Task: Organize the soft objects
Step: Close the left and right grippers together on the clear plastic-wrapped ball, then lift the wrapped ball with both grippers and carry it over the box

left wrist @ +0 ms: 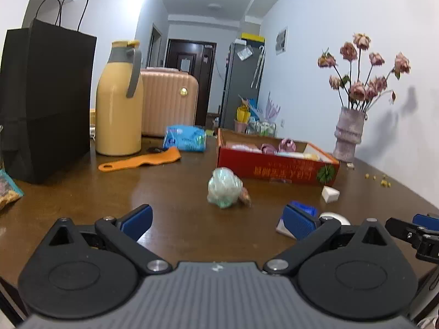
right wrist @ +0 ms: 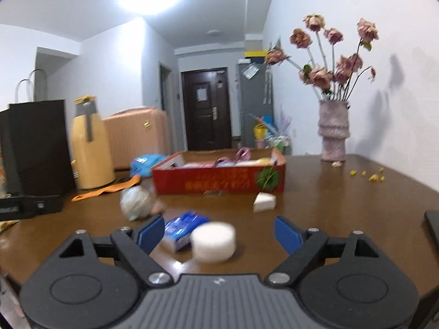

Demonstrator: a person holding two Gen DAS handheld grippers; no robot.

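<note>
A red cardboard box [left wrist: 277,168] [right wrist: 216,182] holding several soft items stands mid-table. In front of it lie a pale green mesh bundle [left wrist: 224,188] [right wrist: 135,203], a white wedge sponge [left wrist: 330,193] [right wrist: 264,201], a blue tissue pack [right wrist: 183,229] and a round white puff [right wrist: 214,242]. My left gripper [left wrist: 218,219] is open, and the green bundle sits just ahead of its fingers. My right gripper [right wrist: 219,231] is open, with the white puff lying between its fingers, untouched, and the tissue pack by the left finger. In the left wrist view the right gripper's finger [left wrist: 424,226] shows at the right edge.
A black paper bag [left wrist: 46,98], a yellow thermos jug [left wrist: 119,101], an orange strap-like tool [left wrist: 140,160] and a blue wipes pack [left wrist: 185,138] stand at the left and back. A vase of dried roses [left wrist: 349,134] sits by the right wall, with yellow crumbs [right wrist: 367,175] near it.
</note>
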